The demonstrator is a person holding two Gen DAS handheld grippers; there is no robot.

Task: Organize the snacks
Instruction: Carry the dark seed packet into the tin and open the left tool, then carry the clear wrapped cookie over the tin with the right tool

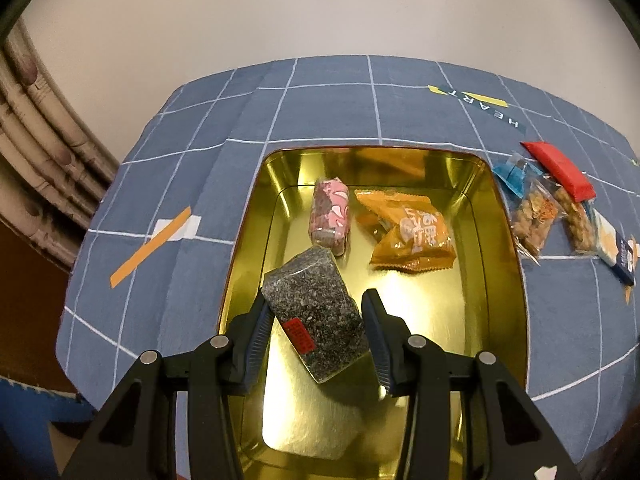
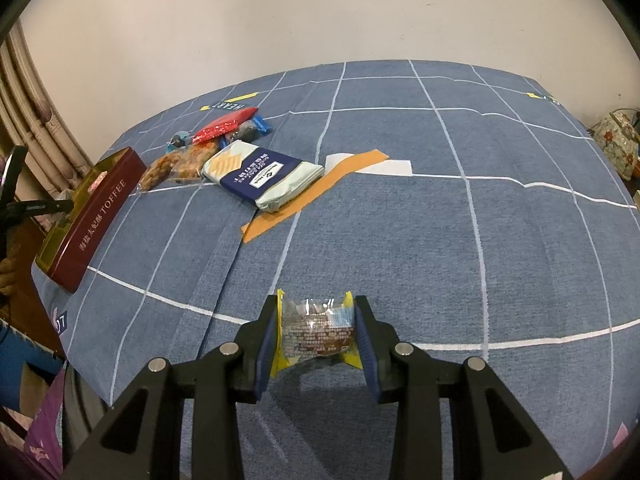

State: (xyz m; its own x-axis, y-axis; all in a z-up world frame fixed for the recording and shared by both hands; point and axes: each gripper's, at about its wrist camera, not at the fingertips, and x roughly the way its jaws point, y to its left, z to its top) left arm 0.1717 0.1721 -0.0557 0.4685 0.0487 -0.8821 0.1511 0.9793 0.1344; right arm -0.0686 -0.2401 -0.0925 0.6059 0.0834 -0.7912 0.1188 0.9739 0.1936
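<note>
Here, in the left wrist view, the left tongs [image 1: 316,320] clench a speckled black sesame bar [image 1: 316,312] over the open gold tin [image 1: 504,264], its long axis slanting from upper left to lower right. A pink packet [image 1: 330,210] and an orange packet [image 1: 408,232] lie inside. In the right wrist view, the right tongs [image 2: 317,330] grasp a clear-wrapped snack [image 2: 316,330], its long axis crosswise, above the blue checked surface [image 2: 440,240].
</note>
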